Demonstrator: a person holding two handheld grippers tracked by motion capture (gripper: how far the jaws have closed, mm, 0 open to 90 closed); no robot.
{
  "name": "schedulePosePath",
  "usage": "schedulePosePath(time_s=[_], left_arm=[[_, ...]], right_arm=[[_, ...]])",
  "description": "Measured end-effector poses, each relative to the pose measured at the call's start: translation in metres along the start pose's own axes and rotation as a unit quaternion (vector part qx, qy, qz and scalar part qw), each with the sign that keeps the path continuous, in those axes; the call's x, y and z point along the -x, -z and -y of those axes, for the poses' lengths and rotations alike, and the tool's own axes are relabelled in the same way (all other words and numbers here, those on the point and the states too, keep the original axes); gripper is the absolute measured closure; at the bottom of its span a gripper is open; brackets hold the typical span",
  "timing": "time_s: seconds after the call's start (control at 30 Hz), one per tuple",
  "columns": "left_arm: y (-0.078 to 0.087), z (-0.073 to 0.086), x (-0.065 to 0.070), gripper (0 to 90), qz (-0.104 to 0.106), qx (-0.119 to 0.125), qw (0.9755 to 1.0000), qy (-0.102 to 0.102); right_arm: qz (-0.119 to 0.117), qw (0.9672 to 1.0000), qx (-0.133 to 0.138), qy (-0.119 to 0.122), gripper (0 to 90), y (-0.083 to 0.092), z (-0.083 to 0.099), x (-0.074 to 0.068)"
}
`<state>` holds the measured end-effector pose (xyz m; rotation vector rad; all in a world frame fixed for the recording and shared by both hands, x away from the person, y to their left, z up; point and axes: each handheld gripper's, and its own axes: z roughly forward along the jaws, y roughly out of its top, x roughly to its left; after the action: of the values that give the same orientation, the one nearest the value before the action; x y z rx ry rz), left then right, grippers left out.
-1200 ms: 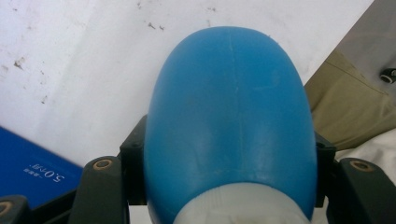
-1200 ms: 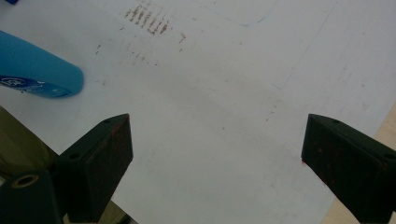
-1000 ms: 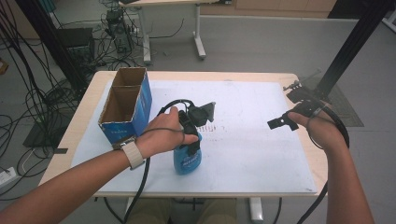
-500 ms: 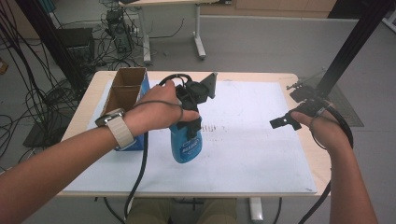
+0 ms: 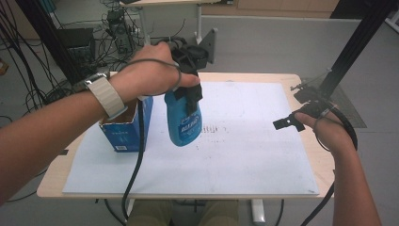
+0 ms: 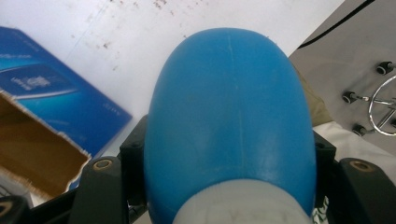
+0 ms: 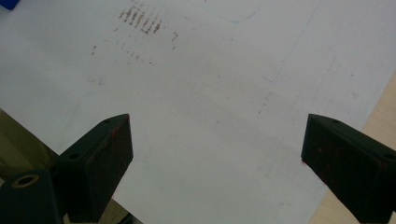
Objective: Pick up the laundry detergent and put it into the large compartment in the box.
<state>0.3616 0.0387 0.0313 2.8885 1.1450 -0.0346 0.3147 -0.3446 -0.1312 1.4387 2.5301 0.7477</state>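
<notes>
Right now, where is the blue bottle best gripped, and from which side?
At the narrow upper end, from above, as the left hand-held gripper does: the blue bottle hangs upright there, its wide rounded body below the jaws, beside the open blue box.

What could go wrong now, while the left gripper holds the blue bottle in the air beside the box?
The bottle is smooth and rounded, and the left gripper holds it only near its top, so it might slip out and fall. It also hangs close to the open box, so a sideways swing could knock against that box.
</notes>
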Motion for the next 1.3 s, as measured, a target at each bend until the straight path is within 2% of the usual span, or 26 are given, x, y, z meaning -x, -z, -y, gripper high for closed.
schedulePosePath(time_s=[0.33, 0.47, 0.63, 0.77, 0.83, 0.9, 0.93, 0.97, 1.07, 1.1, 1.2, 1.23, 1.27, 1.3], left_arm=[[0.041, -0.003, -0.02, 38.4, 0.02, -0.002, 0.9985, 0.051], [0.054, -0.005, -0.024, 38.4, 0.015, -0.01, 0.9976, 0.067], [0.073, -0.003, -0.029, 38.4, 0.007, -0.006, 0.9944, 0.105], [0.087, 0.004, -0.04, 38.4, 0.003, 0.007, 0.989, 0.148], [0.091, 0.005, -0.045, 38.3, 0.0, 0.003, 0.9869, 0.161], [0.096, 0.008, -0.052, 38.4, -0.001, 0.007, 0.9834, 0.181], [0.098, 0.009, -0.055, 38.4, -0.001, 0.007, 0.9825, 0.186], [0.1, 0.012, -0.061, 38.4, 0.001, 0.008, 0.9801, 0.198], [0.106, 0.018, -0.071, 38.3, 0.005, 0.011, 0.9758, 0.218], [0.108, 0.021, -0.074, 38.3, 0.003, 0.015, 0.9737, 0.227], [0.114, 0.025, -0.079, 38.3, -0.006, 0.015, 0.9696, 0.244], [0.115, 0.028, -0.08, 38.3, -0.011, 0.019, 0.967, 0.254], [0.117, 0.028, -0.081, 38.3, -0.014, 0.016, 0.9667, 0.255], [0.118, 0.03, -0.082, 38.3, -0.016, 0.018, 0.965, 0.261]], right_arm=[[-0.001, 1.0, 0.007, -0.004, 8.8, 0.002, 0.006, 0.003], [-0.001, 1.0, 0.009, -0.004, 8.8, 0.002, 0.007, 0.005], [-0.003, 0.9999, 0.011, -0.002, 8.8, 0.001, 0.008, 0.007], [-0.005, 0.9999, 0.015, -0.001, 8.8, 0.0, 0.008, 0.008], [-0.006, 0.9998, 0.017, -0.001, 8.8, -0.001, 0.008, 0.009], [-0.007, 0.9998, 0.021, 0.0, 8.8, -0.001, 0.009, 0.01], [-0.008, 0.9997, 0.021, -0.001, 8.8, -0.002, 0.009, 0.011], [-0.009, 0.9997, 0.021, 0.0, 8.8, -0.002, 0.009, 0.011], [-0.012, 0.9997, 0.023, 0.0, 8.8, -0.005, 0.009, 0.014], [-0.013, 0.9997, 0.022, 0.001, 8.8, -0.005, 0.009, 0.014], [-0.014, 0.9996, 0.023, 0.003, 8.8, -0.007, 0.008, 0.016], [-0.015, 0.9996, 0.024, 0.003, 8.8, -0.008, 0.008, 0.016], [-0.015, 0.9996, 0.025, 0.005, 8.8, -0.008, 0.007, 0.016], [-0.015, 0.9995, 0.025, 0.004, 8.8, -0.008, 0.006, 0.016]])
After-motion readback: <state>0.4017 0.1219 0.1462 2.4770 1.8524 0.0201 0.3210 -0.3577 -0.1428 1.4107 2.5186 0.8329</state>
